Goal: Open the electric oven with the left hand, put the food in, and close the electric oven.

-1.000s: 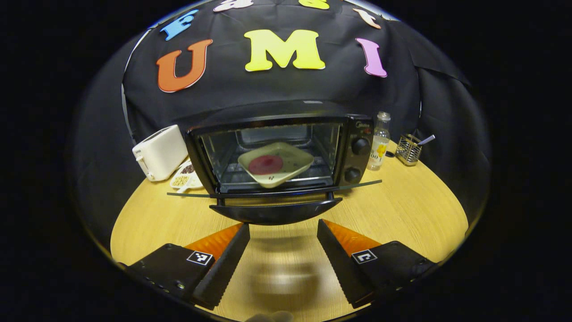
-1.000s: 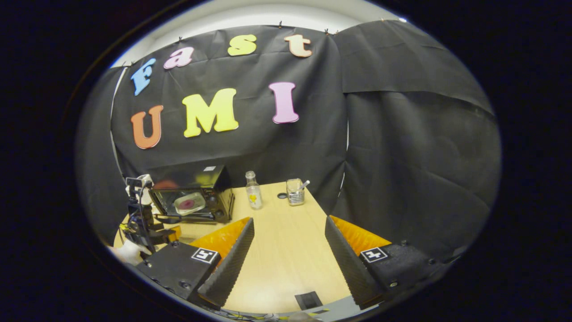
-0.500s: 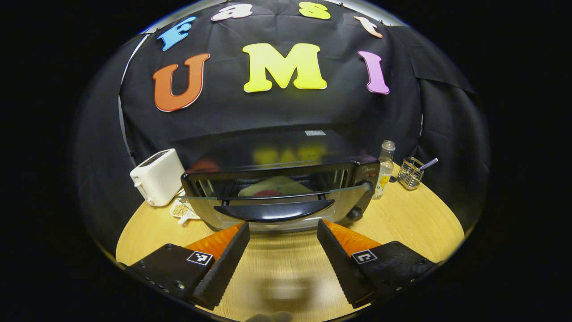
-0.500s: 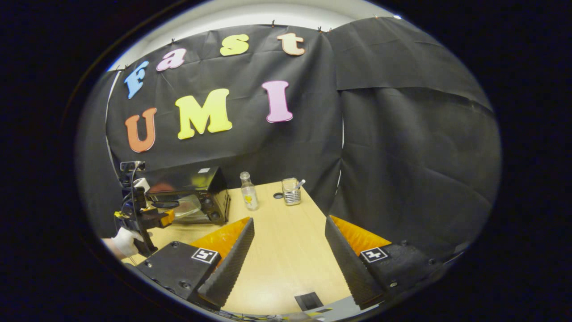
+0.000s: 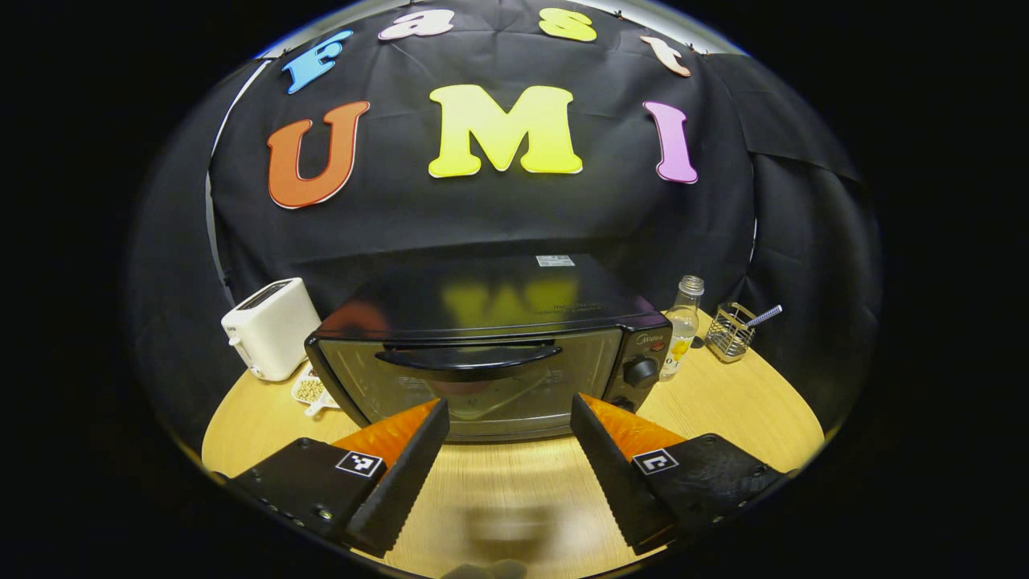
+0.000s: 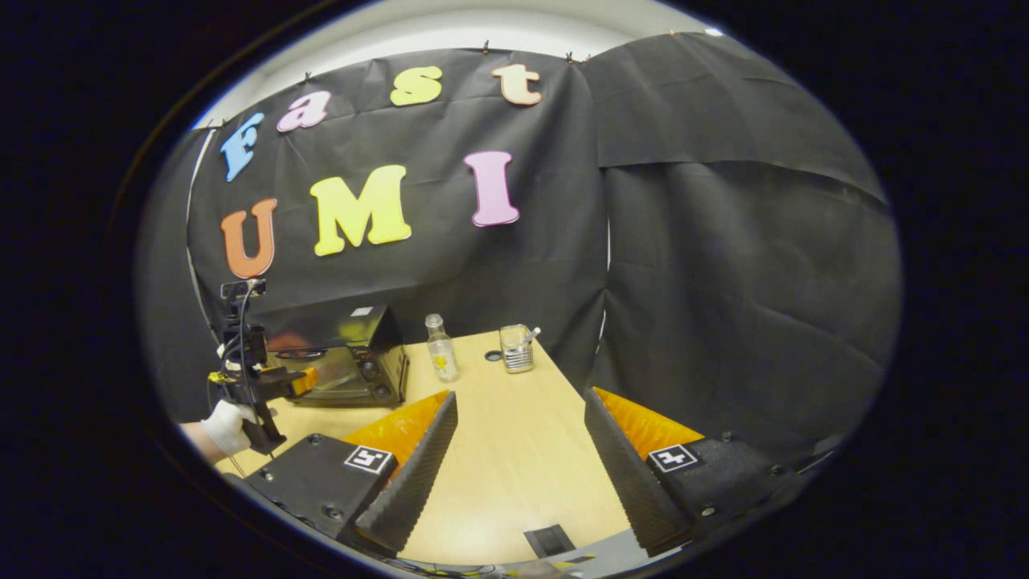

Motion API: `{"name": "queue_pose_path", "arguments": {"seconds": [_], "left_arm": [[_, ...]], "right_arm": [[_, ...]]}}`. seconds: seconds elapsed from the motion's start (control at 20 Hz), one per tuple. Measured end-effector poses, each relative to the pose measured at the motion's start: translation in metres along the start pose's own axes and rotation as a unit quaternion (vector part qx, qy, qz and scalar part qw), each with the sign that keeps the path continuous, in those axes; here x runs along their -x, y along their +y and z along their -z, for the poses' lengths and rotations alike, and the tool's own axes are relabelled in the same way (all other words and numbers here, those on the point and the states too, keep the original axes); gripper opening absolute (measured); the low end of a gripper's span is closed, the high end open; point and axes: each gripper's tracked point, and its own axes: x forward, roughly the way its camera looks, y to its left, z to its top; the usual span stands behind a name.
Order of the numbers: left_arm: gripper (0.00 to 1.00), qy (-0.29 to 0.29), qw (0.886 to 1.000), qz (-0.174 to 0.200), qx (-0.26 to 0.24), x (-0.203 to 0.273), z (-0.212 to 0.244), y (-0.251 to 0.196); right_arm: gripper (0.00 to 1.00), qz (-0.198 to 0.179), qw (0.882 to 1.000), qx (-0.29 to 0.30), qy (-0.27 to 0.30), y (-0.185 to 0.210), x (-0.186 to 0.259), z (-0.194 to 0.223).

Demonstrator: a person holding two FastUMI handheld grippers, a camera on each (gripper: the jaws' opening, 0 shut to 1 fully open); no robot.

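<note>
The black electric oven [image 5: 482, 301] stands mid-table with its glass door [image 5: 563, 378] up against the front and the handle [image 5: 470, 358] along the top edge. Behind the glass I dimly see the plate with a dark red piece of food [image 5: 474, 396]. My left gripper [image 5: 508, 406] is open just in front of the door's lower part, with nothing between its fingers. From the right gripper view, the oven [image 6: 346, 354] sits far left with the left gripper [image 6: 299, 380] before it, held by a gloved hand [image 6: 225, 425]. My right gripper [image 6: 520, 398] hovers open over bare table.
A white toaster [image 5: 269, 328] and a small dish of seeds [image 5: 309, 390] stand left of the oven. A clear bottle [image 5: 682, 326] and a wire basket [image 5: 730, 331] stand to its right. The wooden table [image 5: 723, 402] has free room on the right side.
The oven door swung up from lying flat open to standing against the front. My left gripper rose along with it. The right gripper stayed nearly still.
</note>
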Motion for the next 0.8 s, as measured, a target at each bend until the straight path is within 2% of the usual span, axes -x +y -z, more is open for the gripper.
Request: {"name": "queue_pose_path", "arguments": {"seconds": [0.2,0.45,0.6,0.8], "left_arm": [[0.97,-0.003,1.0,0.0,0.002,0.013,0.004,-0.003],[0.97,0.0,1.0,0.0,0.012,0.049,0.016,-0.013],[0.97,-0.015,1.0,0.006,0.011,0.09,0.008,-0.026],[0.97,-0.066,0.998,-0.001,0.011,0.173,-0.025,-0.035]], "right_arm": [[1.0,-0.004,1.0,0.008,0.002,0.001,0.009,0.005],[1.0,-0.026,0.999,0.018,0.003,0.005,0.021,0.01],[1.0,-0.054,0.998,0.019,-0.012,0.011,0.033,0.003],[1.0,-0.099,0.994,0.027,-0.041,0.011,0.055,-0.011]]}}
